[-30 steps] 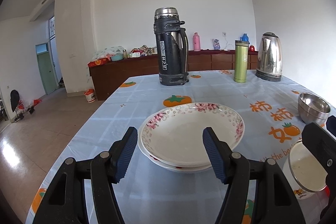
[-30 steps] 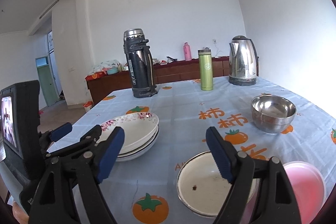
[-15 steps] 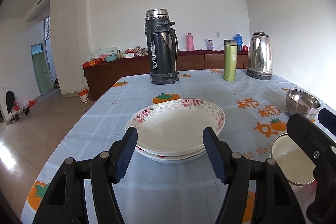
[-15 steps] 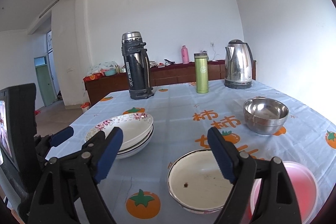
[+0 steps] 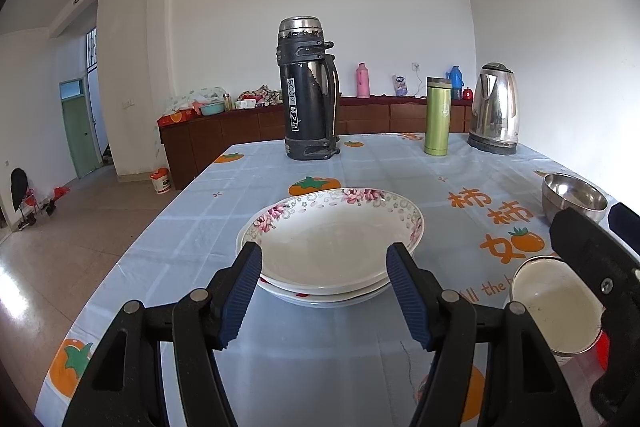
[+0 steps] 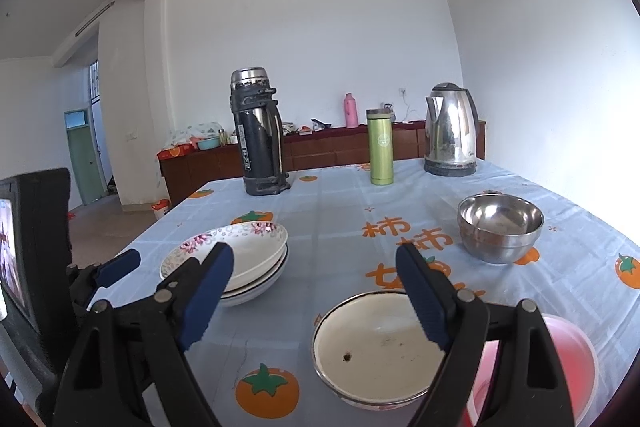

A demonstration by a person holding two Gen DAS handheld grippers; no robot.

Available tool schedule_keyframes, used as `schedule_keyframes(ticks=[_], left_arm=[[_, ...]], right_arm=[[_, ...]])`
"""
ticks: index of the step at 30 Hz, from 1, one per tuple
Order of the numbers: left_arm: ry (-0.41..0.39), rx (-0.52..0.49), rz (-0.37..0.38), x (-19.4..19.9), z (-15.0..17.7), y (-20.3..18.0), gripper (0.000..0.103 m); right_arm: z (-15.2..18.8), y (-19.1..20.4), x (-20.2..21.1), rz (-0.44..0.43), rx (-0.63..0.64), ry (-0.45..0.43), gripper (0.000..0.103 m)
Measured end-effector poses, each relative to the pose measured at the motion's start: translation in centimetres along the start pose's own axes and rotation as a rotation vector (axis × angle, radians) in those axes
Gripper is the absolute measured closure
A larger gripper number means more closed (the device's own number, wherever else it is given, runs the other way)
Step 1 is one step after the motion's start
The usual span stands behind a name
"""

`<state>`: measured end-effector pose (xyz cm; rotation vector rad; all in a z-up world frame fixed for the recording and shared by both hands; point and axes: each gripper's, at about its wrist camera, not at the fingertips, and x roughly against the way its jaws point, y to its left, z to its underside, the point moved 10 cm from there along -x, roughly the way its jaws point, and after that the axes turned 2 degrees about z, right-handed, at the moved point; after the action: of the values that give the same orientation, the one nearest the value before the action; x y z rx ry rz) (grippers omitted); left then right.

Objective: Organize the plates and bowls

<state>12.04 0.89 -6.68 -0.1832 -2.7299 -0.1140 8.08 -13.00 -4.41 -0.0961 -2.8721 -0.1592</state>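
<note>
Right wrist view: your right claw (image 6: 310, 301) hangs spread and empty, white enamel bowl (image 6: 378, 345) on the surface just below its right finger, nearer than the steel bowl (image 6: 500, 227) beyond.

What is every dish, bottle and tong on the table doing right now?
Flowered plates: stacked, empty.
White enamel bowl: upright, a few dark specks inside.
Steel bowl: upright, nothing visible inside.
Pink bowl: upright, partly hidden.
Black thermos: standing, capped.
Green flask: standing, capped.
Kettle: lid down.
Left tongs: open, holding nothing.
Right tongs: open, holding nothing.
</note>
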Motion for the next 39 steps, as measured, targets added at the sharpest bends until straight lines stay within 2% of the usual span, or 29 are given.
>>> schedule_keyframes(ticks=[22,39], left_arm=[[-0.016,-0.002,0.012,1.3,0.1,-1.5,0.036],[-0.019,-0.037,0.051,2.3,0.2,-4.6,0.036]], right_arm=[[-0.4,-1.1,1.7,0.018,0.003,-0.028,0.018],[-0.9,-5.3,5.5,0.080,0.001,-0.049,0.018]])
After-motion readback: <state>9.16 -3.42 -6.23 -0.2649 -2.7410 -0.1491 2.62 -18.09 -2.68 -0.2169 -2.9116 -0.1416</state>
